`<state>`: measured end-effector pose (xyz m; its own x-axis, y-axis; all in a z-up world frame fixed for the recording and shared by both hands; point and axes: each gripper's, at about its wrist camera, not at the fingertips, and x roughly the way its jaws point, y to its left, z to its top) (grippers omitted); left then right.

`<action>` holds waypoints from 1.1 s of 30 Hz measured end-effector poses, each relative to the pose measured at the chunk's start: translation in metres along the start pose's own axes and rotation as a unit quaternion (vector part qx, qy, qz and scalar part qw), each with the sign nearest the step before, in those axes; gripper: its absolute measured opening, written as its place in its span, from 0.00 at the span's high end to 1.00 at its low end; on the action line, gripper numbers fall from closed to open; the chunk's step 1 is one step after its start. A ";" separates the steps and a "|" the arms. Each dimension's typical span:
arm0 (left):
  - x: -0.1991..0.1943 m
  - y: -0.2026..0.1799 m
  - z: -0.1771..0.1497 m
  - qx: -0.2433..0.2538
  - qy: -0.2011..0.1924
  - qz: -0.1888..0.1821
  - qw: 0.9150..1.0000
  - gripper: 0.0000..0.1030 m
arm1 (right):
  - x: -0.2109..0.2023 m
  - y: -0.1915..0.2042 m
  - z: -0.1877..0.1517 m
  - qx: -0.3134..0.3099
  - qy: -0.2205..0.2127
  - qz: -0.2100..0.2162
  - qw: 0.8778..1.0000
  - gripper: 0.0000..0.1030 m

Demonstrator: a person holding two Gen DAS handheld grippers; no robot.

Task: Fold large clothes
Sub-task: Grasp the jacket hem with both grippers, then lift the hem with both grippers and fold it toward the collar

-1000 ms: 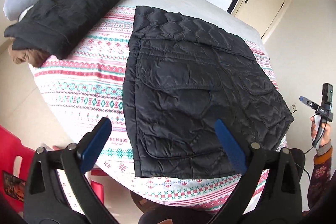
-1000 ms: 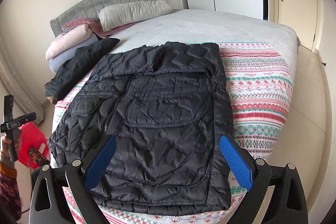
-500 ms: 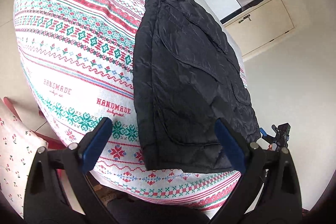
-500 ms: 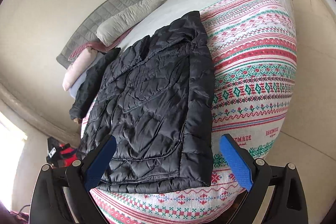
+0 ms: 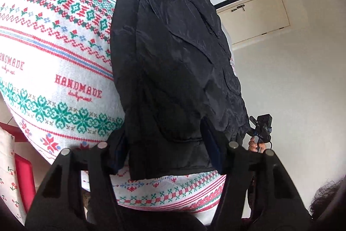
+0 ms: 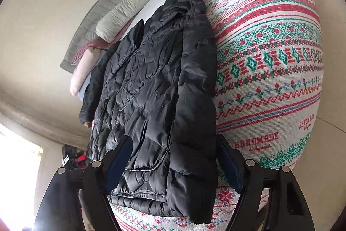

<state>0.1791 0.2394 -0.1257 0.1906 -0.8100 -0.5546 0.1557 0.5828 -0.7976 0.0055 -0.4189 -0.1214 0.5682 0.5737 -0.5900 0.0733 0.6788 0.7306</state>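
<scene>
A black quilted jacket lies flat on a patterned blanket on the bed, its hem toward me. My left gripper straddles the hem's left corner. Its jaws are closing with the fabric between them, and the blue pads sit at the fabric's edges. My right gripper straddles the hem's right corner, jaws closing and still wide. Its left pad lies over the quilting and its right one is beside the jacket's edge.
A second dark garment lies folded beyond the jacket, with pillows and a grey headboard behind. A door and wardrobe stand past the bed. A hand shows at the jacket's right. A red object stands low left.
Both grippers have dropped from above the bed to the jacket's near hem and rolled. Their jaws have narrowed from wide open, and the hem corners now lie between them.
</scene>
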 end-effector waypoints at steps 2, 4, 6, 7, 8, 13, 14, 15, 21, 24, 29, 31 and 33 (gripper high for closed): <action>0.003 -0.001 -0.003 -0.006 0.009 -0.006 1.000 0.60 | 0.004 -0.001 -0.002 0.017 0.018 0.025 0.999 0.46; 0.008 -0.004 -0.004 -0.010 0.014 -0.002 1.000 0.74 | 0.014 0.001 -0.008 0.026 0.055 0.034 0.998 0.76; 0.006 -0.016 -0.007 -0.001 -0.005 0.020 1.000 0.84 | 0.020 0.004 -0.013 0.031 0.073 0.036 0.996 0.86; 0.002 -0.026 -0.007 0.009 -0.018 0.026 0.999 0.85 | 0.017 0.006 -0.015 0.036 0.066 0.047 0.996 0.89; -0.003 -0.037 -0.010 0.022 -0.030 0.028 0.999 0.87 | 0.012 0.008 -0.015 0.040 0.056 0.058 0.996 0.91; -0.033 -0.090 -0.027 0.080 -0.072 0.002 0.994 0.88 | -0.027 0.038 -0.017 0.018 0.008 0.089 0.996 0.92; -0.041 -0.100 -0.031 0.093 -0.079 -0.005 0.993 0.88 | -0.036 0.044 -0.019 0.009 0.001 0.091 0.996 0.93; -0.051 -0.108 -0.037 0.105 -0.087 -0.012 0.991 0.88 | -0.046 0.052 -0.021 0.001 -0.007 0.094 0.996 0.93; -0.105 -0.157 -0.079 0.159 -0.141 -0.043 0.976 0.88 | -0.105 0.099 -0.039 -0.052 -0.053 0.094 0.993 0.93; -0.134 -0.180 -0.101 0.190 -0.169 -0.053 0.966 0.88 | -0.131 0.129 -0.043 -0.083 -0.076 0.086 0.990 0.93; -0.165 -0.202 -0.099 0.213 -0.214 -0.048 0.952 0.88 | -0.165 0.162 -0.035 -0.116 -0.122 0.076 0.983 0.92; -0.169 -0.201 -0.080 0.200 -0.228 -0.038 0.952 0.88 | -0.166 0.168 -0.025 -0.122 -0.136 0.057 0.982 0.92; -0.163 -0.195 -0.054 0.181 -0.237 -0.025 0.954 0.87 | -0.156 0.168 -0.005 -0.114 -0.138 0.051 0.982 0.92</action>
<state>0.0652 0.2538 0.1075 0.5778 -0.7664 -0.2806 0.4847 0.5988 -0.6375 -0.0750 -0.3923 0.0921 0.7666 0.5184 -0.3788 -0.1627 0.7275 0.6665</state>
